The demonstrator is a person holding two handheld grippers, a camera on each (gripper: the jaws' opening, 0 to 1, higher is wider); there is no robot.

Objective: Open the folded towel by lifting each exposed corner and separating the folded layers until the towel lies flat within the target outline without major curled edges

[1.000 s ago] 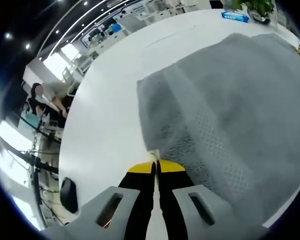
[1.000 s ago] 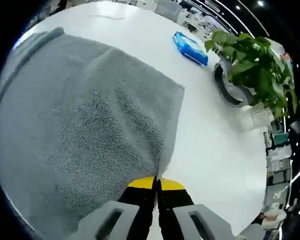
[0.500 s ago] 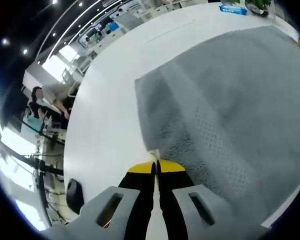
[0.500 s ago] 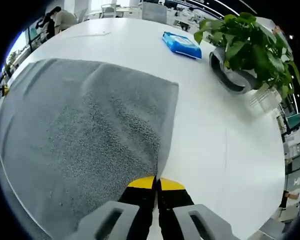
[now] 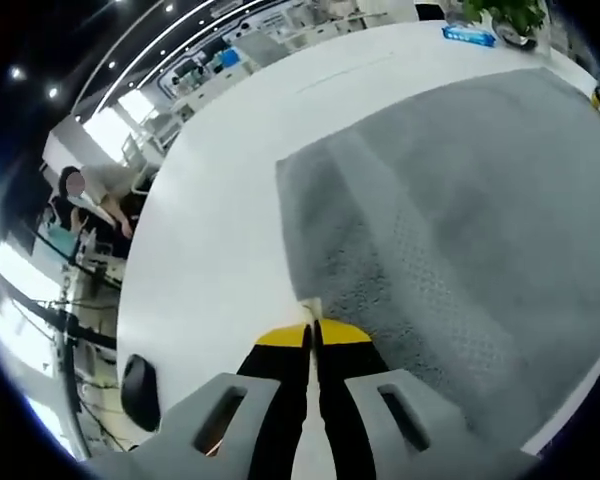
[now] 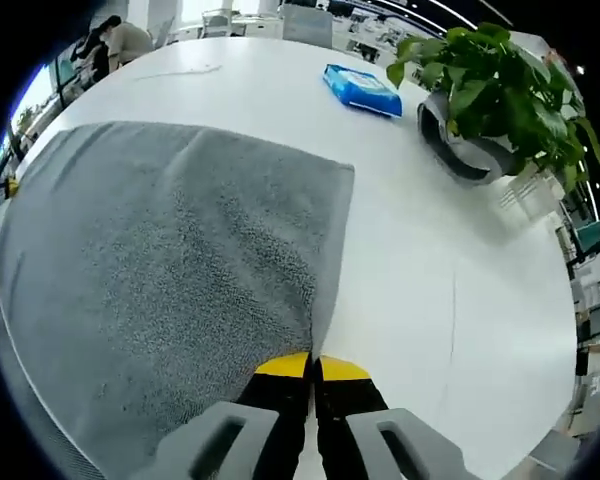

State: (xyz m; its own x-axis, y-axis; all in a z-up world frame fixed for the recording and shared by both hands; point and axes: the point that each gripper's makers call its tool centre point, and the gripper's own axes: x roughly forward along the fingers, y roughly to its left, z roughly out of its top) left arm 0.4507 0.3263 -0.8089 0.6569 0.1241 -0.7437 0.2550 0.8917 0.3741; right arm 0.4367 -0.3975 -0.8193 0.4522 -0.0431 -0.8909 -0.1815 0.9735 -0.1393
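left gripper (image 5: 313, 335) pinched on a near corner of the towel (image 5: 460, 220), which fills right of frame | right gripper (image 6: 313, 365) clamps the other corner, towel at left | step: spreading flat on table (image 6: 450, 260) | next: lower, release evenly.

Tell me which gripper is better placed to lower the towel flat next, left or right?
Neither clearly. The left gripper and right gripper are each shut on a corner of the gray towel, so lowering both together looks best.

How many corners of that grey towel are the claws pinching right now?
2. The left claw is shut on one near corner of the grey towel; the right claw is shut on the other near corner. The far corners lie free on the white table.
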